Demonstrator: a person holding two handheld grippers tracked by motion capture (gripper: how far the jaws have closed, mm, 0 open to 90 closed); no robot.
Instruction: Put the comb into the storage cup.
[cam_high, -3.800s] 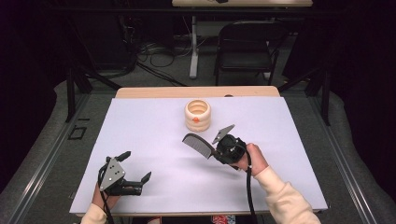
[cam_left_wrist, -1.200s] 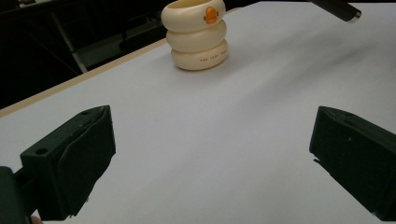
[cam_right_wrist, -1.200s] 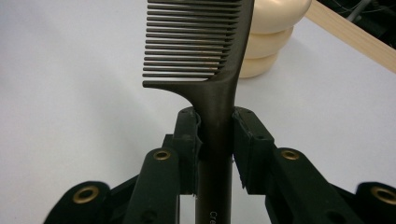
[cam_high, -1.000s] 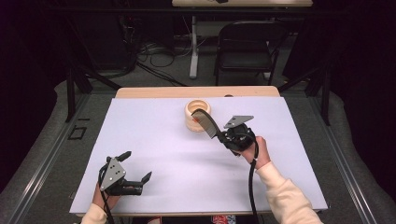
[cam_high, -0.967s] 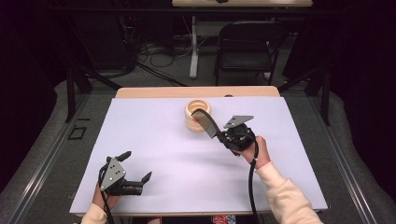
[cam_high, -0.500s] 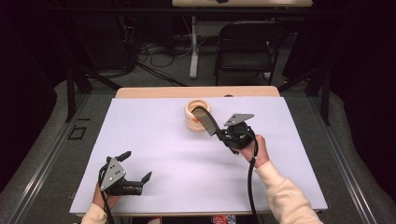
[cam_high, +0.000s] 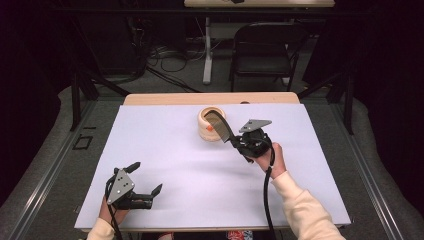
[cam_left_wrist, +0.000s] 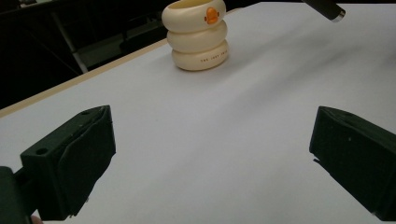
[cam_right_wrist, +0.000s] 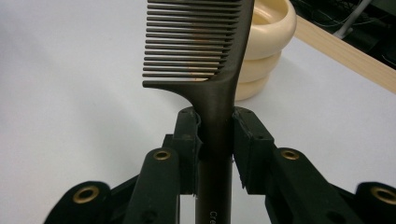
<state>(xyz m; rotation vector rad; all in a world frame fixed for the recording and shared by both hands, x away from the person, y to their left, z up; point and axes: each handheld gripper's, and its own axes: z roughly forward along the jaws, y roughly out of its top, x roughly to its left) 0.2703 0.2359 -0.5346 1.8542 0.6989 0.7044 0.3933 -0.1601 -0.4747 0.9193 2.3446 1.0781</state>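
Observation:
A dark brown comb (cam_right_wrist: 205, 51) is clamped by its handle in my right gripper (cam_right_wrist: 215, 140), teeth end pointing away. In the high view my right gripper (cam_high: 239, 141) holds the comb (cam_high: 220, 126) slanted up over the cream ribbed cup (cam_high: 207, 131) at the table's far middle. The cup (cam_right_wrist: 268, 46) stands just behind the comb's teeth; its orange duck mark faces the left gripper view, where the cup (cam_left_wrist: 198, 39) sits far ahead. My left gripper (cam_high: 147, 179) rests near the table's front left, its jaws spread wide with nothing between them.
A white sheet (cam_high: 165, 150) covers the table, with a wooden edge (cam_high: 165, 98) at the far side. A black chair (cam_high: 262, 47) and cables stand on the floor beyond. The comb's handle end (cam_left_wrist: 327, 7) pokes into the left gripper view's top right.
Compared with the oldest frame, my right gripper has carried the comb up and toward the cup. Over the last second nothing has visibly moved.

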